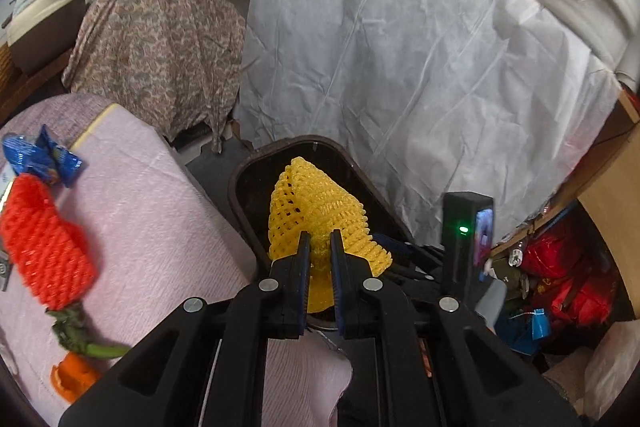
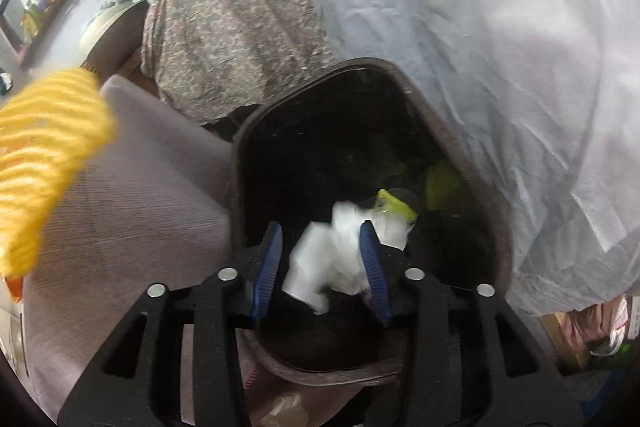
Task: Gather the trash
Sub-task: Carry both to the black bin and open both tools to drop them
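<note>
Grippers over bin (image 2: 240, 163): our left (image 1: 320, 239) clamped yellow net (image 1: 316, 211); right (image 2: 320, 231) spread, tissue (image 2: 332, 259) loose between.
Net looked springy; we judged it might snag the pads or bounce out.

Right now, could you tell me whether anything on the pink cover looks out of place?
Yes: litter lies at its left edge, a red foam net, a crumpled blue wrapper, a green stalk and an orange scrap.
</note>
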`<state>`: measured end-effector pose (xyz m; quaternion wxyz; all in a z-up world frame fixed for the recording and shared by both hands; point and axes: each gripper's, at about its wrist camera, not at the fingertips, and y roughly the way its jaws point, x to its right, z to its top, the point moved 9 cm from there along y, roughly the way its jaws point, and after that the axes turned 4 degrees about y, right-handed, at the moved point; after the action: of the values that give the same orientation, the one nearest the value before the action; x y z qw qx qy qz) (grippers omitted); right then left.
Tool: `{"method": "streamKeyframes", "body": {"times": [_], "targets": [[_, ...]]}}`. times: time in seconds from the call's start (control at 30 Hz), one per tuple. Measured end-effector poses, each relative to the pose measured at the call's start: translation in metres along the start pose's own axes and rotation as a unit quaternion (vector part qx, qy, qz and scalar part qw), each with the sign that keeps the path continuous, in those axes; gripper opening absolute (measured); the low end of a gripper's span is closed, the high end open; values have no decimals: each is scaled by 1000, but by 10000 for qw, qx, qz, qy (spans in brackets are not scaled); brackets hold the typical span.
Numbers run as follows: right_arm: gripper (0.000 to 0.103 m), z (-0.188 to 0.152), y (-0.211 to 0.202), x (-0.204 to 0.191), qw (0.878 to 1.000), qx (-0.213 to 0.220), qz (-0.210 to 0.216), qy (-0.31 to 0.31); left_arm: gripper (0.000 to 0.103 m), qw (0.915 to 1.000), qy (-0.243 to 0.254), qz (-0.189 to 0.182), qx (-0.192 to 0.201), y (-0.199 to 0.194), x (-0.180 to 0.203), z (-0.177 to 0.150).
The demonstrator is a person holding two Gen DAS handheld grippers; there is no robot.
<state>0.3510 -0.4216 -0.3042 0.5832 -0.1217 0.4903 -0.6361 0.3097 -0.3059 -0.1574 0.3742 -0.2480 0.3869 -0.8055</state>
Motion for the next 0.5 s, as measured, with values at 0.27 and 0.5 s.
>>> {"method": "streamKeyframes", "body": {"times": [0.27,0.5], "targets": [[47,9,-37,51,9956,480,-713,376,11,9995,106,148,-270,42,18,7],[51,10,-63,79,9911,729,-979,533,57,9990,280,299,-167,48,31,9]]}}
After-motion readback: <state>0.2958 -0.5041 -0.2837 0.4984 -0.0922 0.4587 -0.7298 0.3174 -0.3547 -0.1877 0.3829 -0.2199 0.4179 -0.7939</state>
